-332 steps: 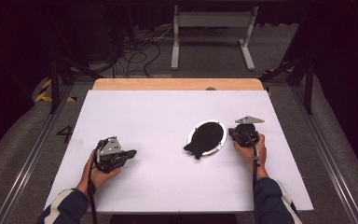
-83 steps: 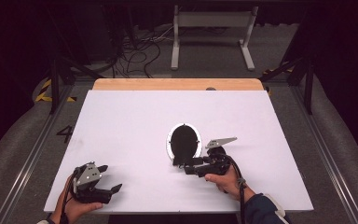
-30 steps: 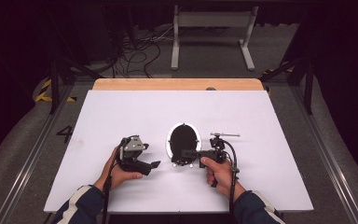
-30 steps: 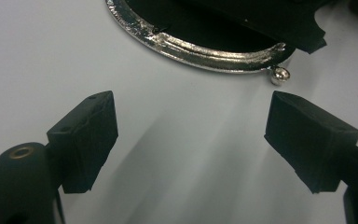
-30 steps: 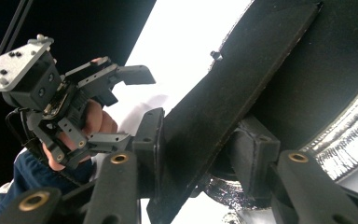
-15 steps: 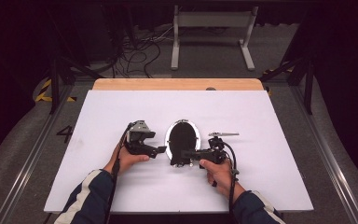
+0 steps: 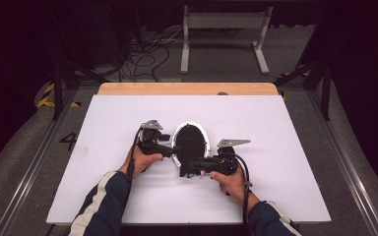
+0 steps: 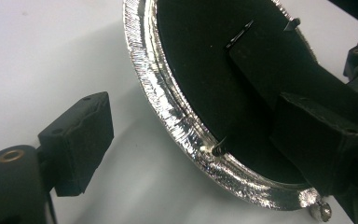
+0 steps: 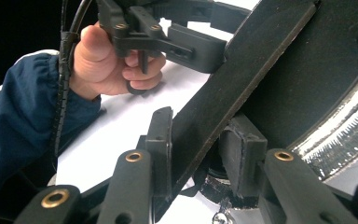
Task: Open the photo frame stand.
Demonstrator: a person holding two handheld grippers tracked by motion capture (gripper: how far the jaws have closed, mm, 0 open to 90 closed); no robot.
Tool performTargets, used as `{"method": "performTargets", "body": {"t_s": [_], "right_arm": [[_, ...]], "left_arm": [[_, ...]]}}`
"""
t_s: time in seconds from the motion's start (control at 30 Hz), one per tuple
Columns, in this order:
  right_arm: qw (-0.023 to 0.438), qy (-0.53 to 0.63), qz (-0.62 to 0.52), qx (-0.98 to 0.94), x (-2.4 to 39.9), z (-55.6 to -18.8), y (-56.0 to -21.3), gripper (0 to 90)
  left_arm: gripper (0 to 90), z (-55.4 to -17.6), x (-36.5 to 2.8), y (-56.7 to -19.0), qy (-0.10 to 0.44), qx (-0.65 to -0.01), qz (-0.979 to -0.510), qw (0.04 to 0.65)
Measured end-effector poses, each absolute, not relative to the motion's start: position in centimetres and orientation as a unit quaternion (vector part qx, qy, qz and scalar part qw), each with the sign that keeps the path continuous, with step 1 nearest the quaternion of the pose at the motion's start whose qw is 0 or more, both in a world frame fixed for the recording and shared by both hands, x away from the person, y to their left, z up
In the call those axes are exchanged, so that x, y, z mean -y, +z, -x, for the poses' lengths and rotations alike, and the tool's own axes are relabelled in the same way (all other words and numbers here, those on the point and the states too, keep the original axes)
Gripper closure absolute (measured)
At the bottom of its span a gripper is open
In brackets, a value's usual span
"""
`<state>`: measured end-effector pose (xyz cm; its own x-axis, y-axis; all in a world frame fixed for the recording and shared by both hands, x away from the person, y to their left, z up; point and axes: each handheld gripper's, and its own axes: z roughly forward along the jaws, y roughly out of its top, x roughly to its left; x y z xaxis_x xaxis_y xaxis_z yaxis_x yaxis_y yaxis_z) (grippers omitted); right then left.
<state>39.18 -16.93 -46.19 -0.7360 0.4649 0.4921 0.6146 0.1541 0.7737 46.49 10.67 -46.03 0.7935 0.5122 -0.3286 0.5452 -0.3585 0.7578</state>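
- The person's forearms in dark blue sleeves with a white stripe (image 7: 98,201) come in from the near edge of the white worktop (image 7: 285,147).
- The right hand (image 7: 229,179) holds the right gripper (image 7: 189,167) near the middle of the worktop, pointing left.
- In the right gripper view its jaws are closed on a flat black tab (image 9: 233,93), a thin dark strip that runs up and away from the jaws; the pads press it from both sides.
- That tab belongs to a round black pan (image 7: 191,140) with a shiny silver rim (image 8: 168,102), which sits at the centre of the worktop, just beyond the right gripper.
- In the high view the pan looks oval, with its long axis running near to far; its tab end points toward the near side, where the right gripper meets it.
- The inside of the pan is black; I cannot tell whether anything lies in it.
- The left hand (image 7: 140,157) holds the left gripper (image 7: 173,150) just left of the pan, pointing right at it.
- In the left gripper view its jaws stand wide apart: one pad (image 8: 79,140) is over the bare worktop outside the rim, the other is over the pan's dark inside, so they straddle the rim without clamping it.
- Beyond the white sheet a strip of bare wood (image 7: 187,88) shows at the far edge.
- Farther off on the floor are cables (image 7: 147,54) and a white stand (image 7: 224,29).
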Motion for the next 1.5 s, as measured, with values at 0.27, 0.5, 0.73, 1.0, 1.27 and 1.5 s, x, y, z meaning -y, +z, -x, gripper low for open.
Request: {"method": "performTargets", "body": {"t_s": [0.27,0.5,0.73,1.0,1.27,1.5], "right_arm": [[0.076,-0.546,0.354,0.755,17.1,-39.3,-46.2,66.2],[0.077,-0.547,0.349,0.757,17.1,-39.3,-46.2,66.0],[0.081,-0.541,0.350,0.760,17.3,-39.2,-46.2,65.8],[0.066,-0.533,0.348,0.769,17.4,-39.0,-46.0,68.4],[0.056,-0.532,0.344,0.772,17.3,-38.7,-45.8,69.7],[0.047,-0.533,0.341,0.773,17.3,-38.5,-45.7,71.1]], "left_arm": [[22.8,-47.0,-10.8,-46.5,-0.047,-0.326,-0.809,0.487],[31.2,-46.9,-11.1,-46.3,-0.065,-0.308,-0.806,0.502],[38.2,-46.4,-11.7,-45.3,-0.055,-0.298,-0.802,0.515],[51.3,-45.0,-12.2,-44.0,-0.079,-0.257,-0.777,0.570],[51.8,-44.2,-11.5,-43.5,-0.066,-0.244,-0.796,0.549],[64.2,-43.5,-11.2,-42.9,-0.021,-0.232,-0.812,0.535]]}}
